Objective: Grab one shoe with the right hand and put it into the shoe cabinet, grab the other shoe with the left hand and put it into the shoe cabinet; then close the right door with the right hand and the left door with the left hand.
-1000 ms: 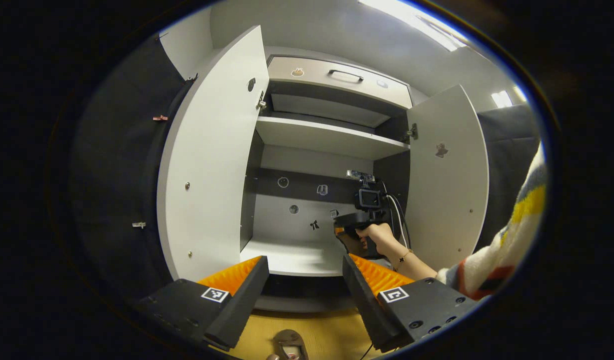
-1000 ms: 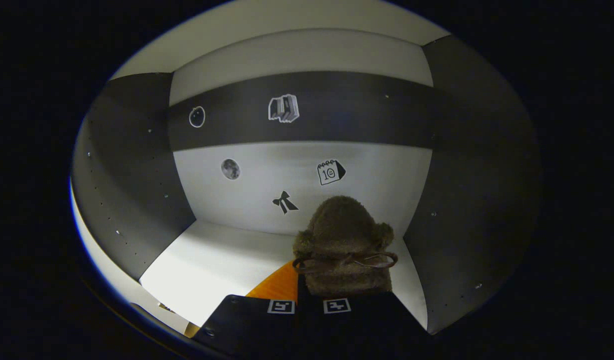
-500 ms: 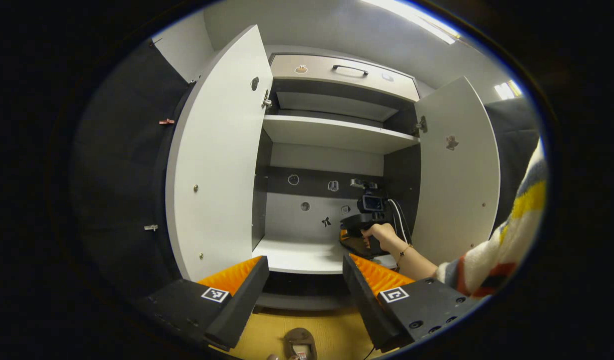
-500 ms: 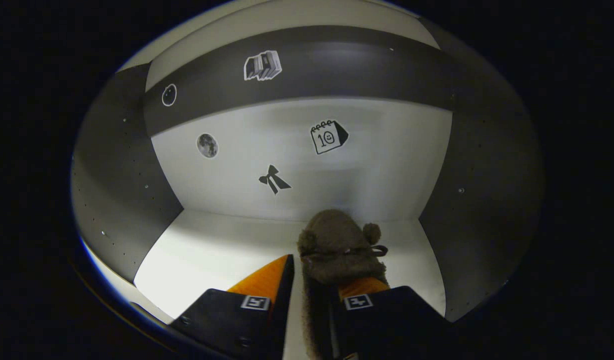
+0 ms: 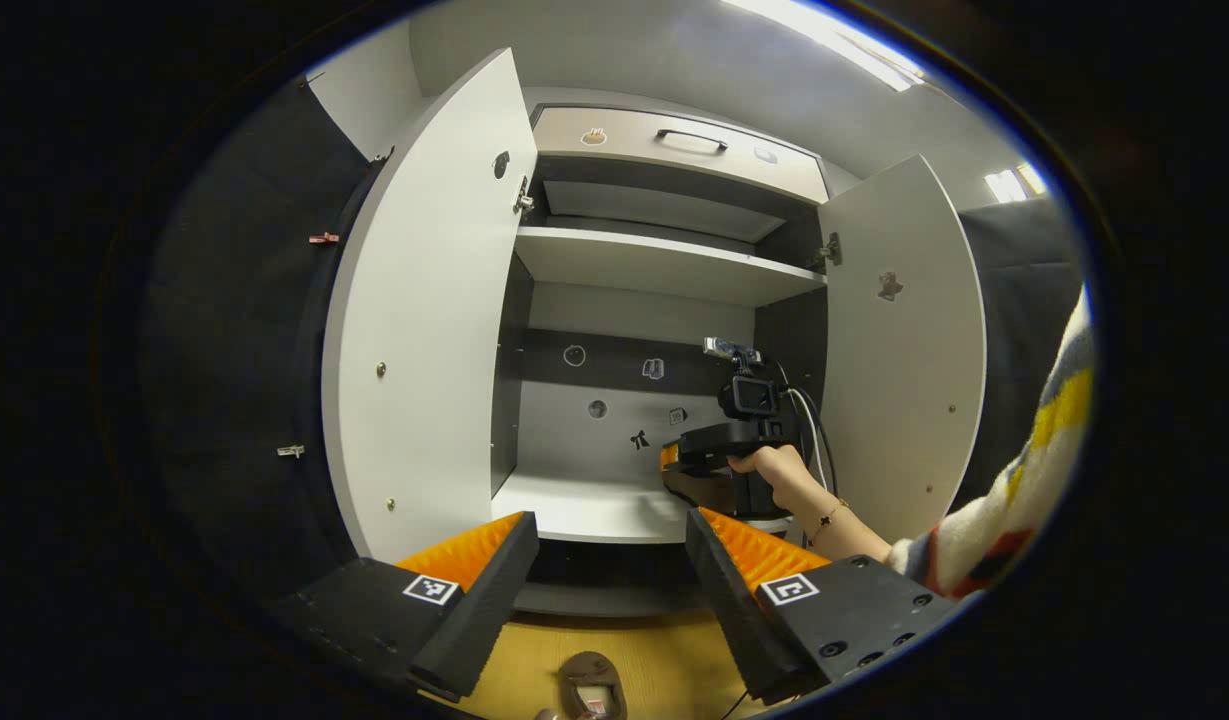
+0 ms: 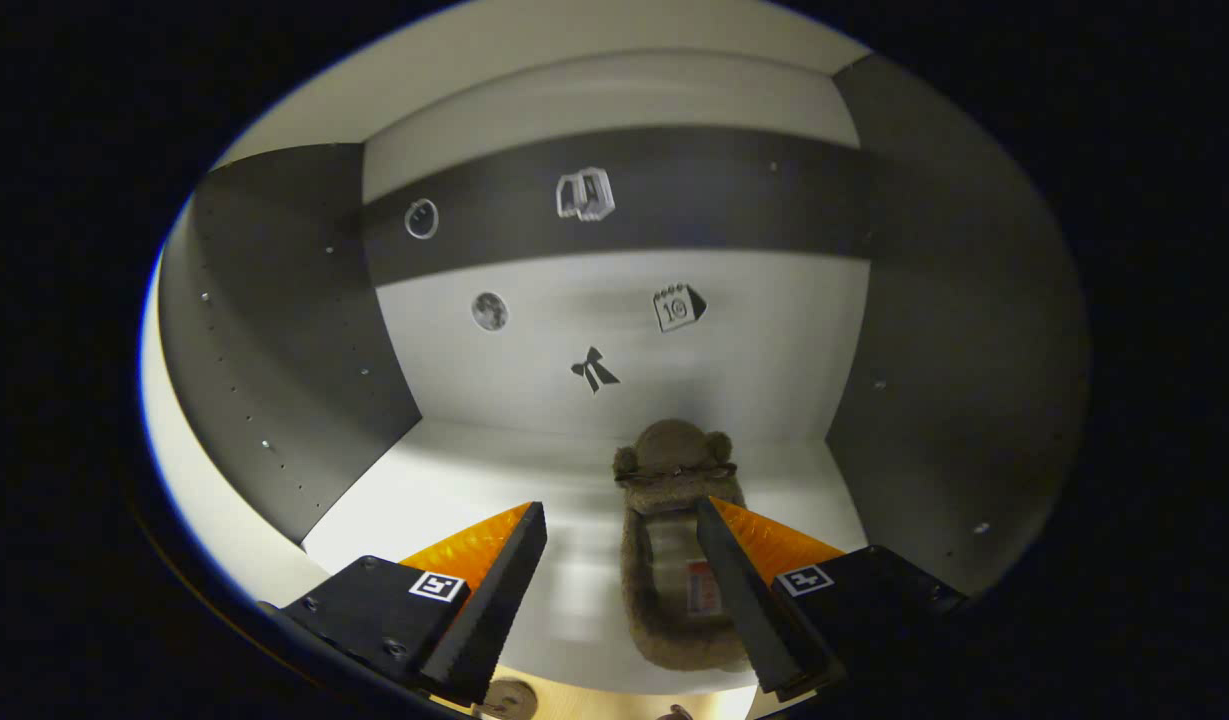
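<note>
Two doors of the shoe cabinet [image 5: 664,270] stand wide: the left door [image 5: 424,320] and the right door [image 5: 899,350]. On the lower shelf [image 6: 444,500], toward its right side, lies a brown fuzzy shoe [image 6: 674,560], toe to the back wall (stickers dot that wall). The right tongs [image 6: 619,590] are spread, touching nothing, the shoe between them. The left tongs [image 5: 609,580] are spread too, before the cabinet. The second shoe [image 5: 589,685] lies on the floor below them.
</note>
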Demonstrator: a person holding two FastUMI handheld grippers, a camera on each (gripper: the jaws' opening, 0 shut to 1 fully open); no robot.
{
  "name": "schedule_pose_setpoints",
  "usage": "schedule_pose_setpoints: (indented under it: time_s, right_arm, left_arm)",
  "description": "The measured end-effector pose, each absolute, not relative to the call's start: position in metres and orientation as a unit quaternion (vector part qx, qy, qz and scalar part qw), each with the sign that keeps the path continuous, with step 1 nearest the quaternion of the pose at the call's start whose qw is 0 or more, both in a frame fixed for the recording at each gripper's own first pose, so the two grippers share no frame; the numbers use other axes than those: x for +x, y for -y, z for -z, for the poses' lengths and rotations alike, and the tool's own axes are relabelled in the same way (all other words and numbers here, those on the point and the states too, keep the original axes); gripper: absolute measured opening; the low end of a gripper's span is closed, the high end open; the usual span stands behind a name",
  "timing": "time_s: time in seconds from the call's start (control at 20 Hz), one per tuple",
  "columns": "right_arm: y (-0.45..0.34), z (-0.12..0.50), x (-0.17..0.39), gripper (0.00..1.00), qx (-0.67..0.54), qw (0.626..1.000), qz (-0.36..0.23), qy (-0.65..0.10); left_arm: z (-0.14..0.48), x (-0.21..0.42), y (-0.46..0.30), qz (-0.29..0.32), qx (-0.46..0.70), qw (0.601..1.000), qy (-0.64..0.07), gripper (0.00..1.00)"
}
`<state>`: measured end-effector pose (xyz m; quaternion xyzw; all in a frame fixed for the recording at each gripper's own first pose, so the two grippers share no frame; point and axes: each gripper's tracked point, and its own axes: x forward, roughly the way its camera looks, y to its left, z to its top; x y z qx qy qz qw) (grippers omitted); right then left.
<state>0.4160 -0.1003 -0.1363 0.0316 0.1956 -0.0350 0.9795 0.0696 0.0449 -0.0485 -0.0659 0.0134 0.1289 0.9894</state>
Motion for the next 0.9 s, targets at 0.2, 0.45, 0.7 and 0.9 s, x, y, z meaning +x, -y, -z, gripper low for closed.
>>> schedule_pose_setpoints:
  time_s: [0.2, 0.45, 0.7, 0.9]
  right_arm:
    - [0.09, 0.071, 0.368, 0.97, -0.004, 0.995, 0.028, -0.097]
    - [0.064, 0.032, 0.283, 0.98, -0.004, 1.0, -0.003, -0.026]
    - [0.064, 0.037, 0.205, 0.98, -0.011, 1.0, 0.0, 0.007]
    - [0.061, 0.065, 0.154, 0.98, -0.026, 1.0, 0.005, 0.009]
  left_arm:
    - [0.058, 0.063, -0.036, -0.103, -0.074, 0.992, -0.019, 0.94]
    - [0.084, 0.058, -0.02, -0.05, -0.087, 0.995, -0.027, 0.95]
    - [0.154, 0.053, -0.012, -0.013, -0.087, 0.995, -0.053, 0.95]
    - [0.233, 0.052, -0.009, 0.001, -0.1, 0.989, -0.105, 0.95]
